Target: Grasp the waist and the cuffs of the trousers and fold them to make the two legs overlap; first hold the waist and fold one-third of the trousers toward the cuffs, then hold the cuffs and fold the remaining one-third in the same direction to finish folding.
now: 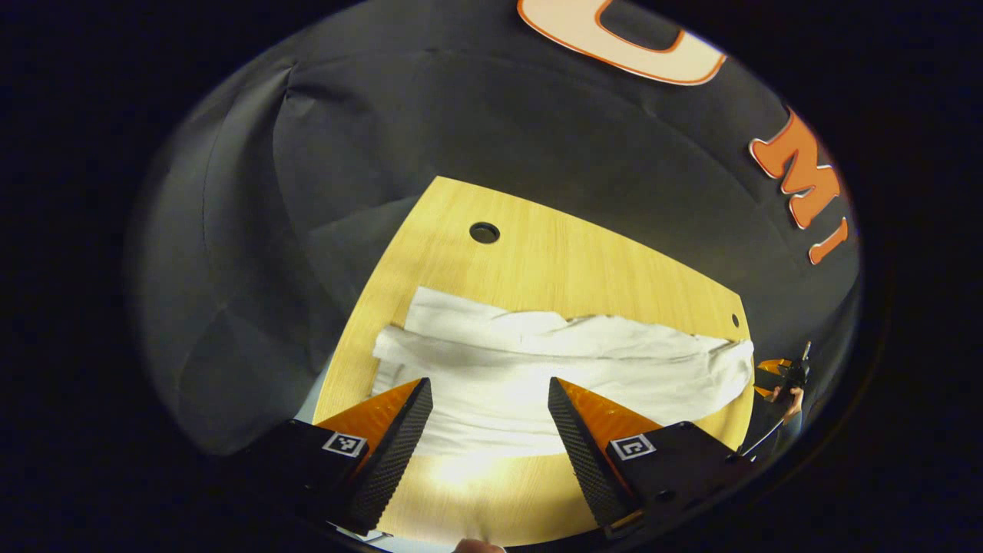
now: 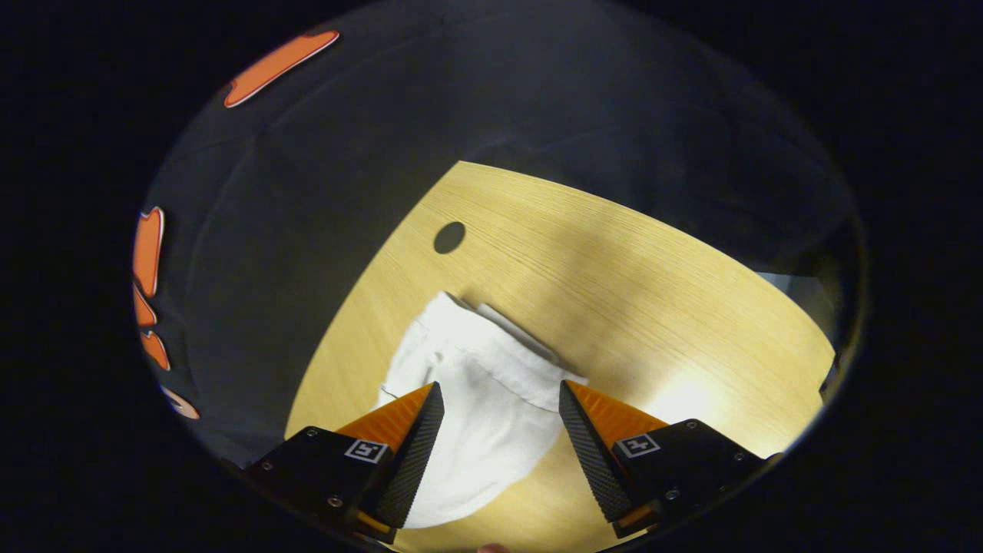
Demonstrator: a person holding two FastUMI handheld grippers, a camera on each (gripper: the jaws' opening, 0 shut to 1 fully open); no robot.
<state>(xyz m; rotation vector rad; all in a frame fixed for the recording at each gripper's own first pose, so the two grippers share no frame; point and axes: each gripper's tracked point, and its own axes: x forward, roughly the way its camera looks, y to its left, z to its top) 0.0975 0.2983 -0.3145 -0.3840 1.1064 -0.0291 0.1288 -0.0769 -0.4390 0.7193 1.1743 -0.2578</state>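
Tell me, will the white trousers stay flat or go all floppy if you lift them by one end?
Probably floppy: the white trousers lie in soft wrinkles and folds on the wooden table, so the free part would likely droop. They look thin, so probably light. The cloth edge looks soft, so it may bunch when pinched.

Wooden table (image 1: 537, 261), round hole (image 1: 484, 232) near far edge.
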